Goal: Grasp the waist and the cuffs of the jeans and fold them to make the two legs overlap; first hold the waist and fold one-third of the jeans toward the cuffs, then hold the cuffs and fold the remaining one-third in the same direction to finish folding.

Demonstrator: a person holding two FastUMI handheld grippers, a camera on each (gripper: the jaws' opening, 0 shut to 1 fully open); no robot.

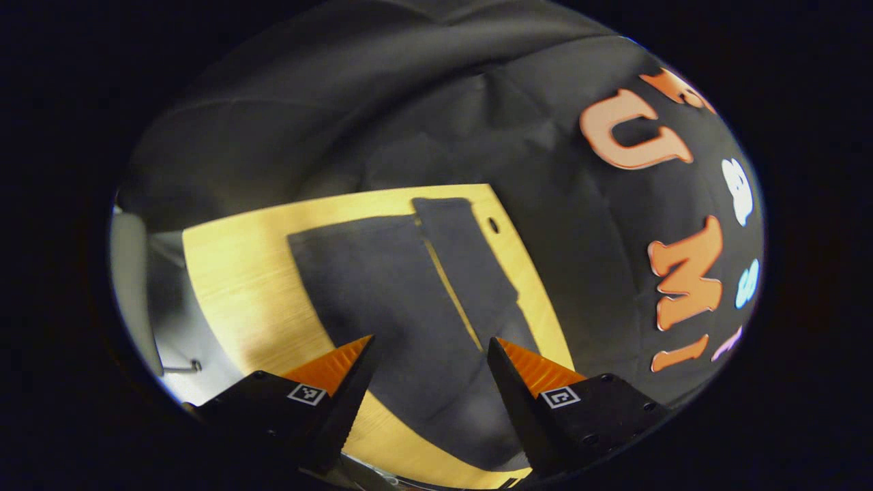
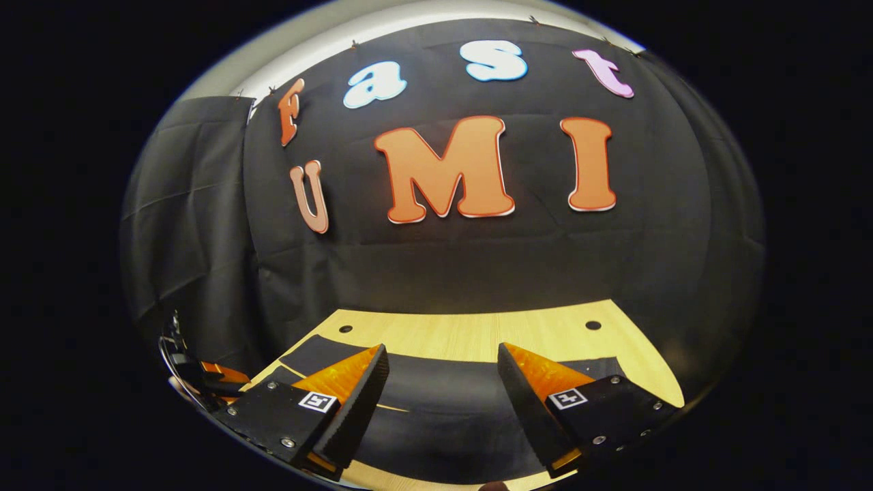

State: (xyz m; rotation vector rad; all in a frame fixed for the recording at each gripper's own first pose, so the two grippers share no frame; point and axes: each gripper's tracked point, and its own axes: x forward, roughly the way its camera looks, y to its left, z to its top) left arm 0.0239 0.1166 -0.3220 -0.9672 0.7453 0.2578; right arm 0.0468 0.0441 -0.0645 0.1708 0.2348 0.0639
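Dark jeans (image 1: 395, 300) lie flat on the wooden table (image 1: 239, 286), the two legs side by side with a thin strip of wood between them. My left gripper (image 1: 431, 349) hovers open above the jeans, nothing between its fingers. In the right gripper view the jeans (image 2: 436, 402) stretch across the near part of the table (image 2: 477, 334). My right gripper (image 2: 443, 361) is open above them and holds nothing. At the far left edge of the right gripper view part of the other gripper (image 2: 211, 378) shows.
Black cloth walls close in the table on the far sides. The tabletop has small round holes (image 2: 593, 325) near its corners. A pale floor and a grey upright (image 1: 129, 286) lie beyond the table's left edge in the left gripper view.
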